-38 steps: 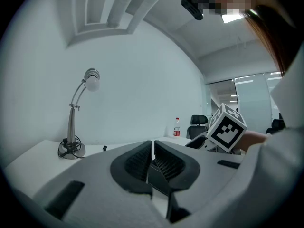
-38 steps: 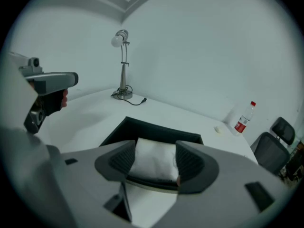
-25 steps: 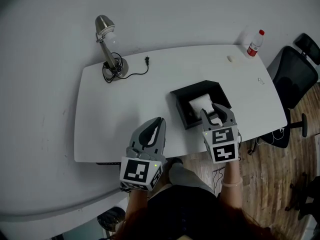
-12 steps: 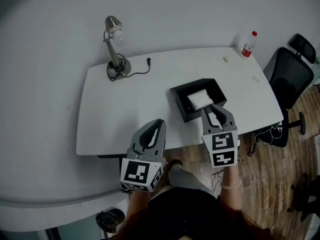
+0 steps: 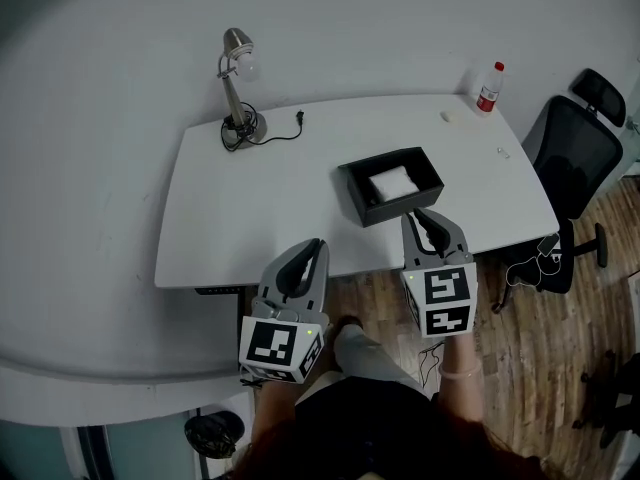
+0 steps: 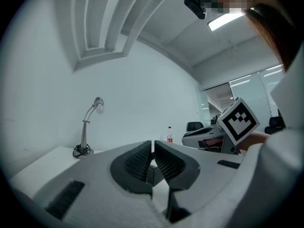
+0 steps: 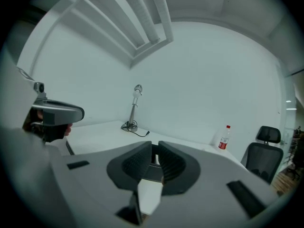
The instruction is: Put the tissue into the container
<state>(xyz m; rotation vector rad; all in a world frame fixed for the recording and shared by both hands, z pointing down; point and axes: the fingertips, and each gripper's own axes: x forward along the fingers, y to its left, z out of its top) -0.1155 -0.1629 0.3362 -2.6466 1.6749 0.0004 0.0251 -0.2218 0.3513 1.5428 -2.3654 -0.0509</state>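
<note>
The white tissue lies inside the black open container on the white table. My right gripper hovers over the table's near edge, just in front of the container and apart from it. Its jaws are closing to a narrow gap, and nothing is between them in the right gripper view. My left gripper is held off the table's near edge, left of the right one. It is shut and empty in the left gripper view.
A desk lamp with a coiled cable stands at the table's far left. A red-capped bottle is at the far right corner. A black office chair stands to the right on the wood floor.
The right gripper has drawn back from over the container to the table's near edge, its jaws narrowing. The tissue stays in the container. The left gripper has barely moved.
</note>
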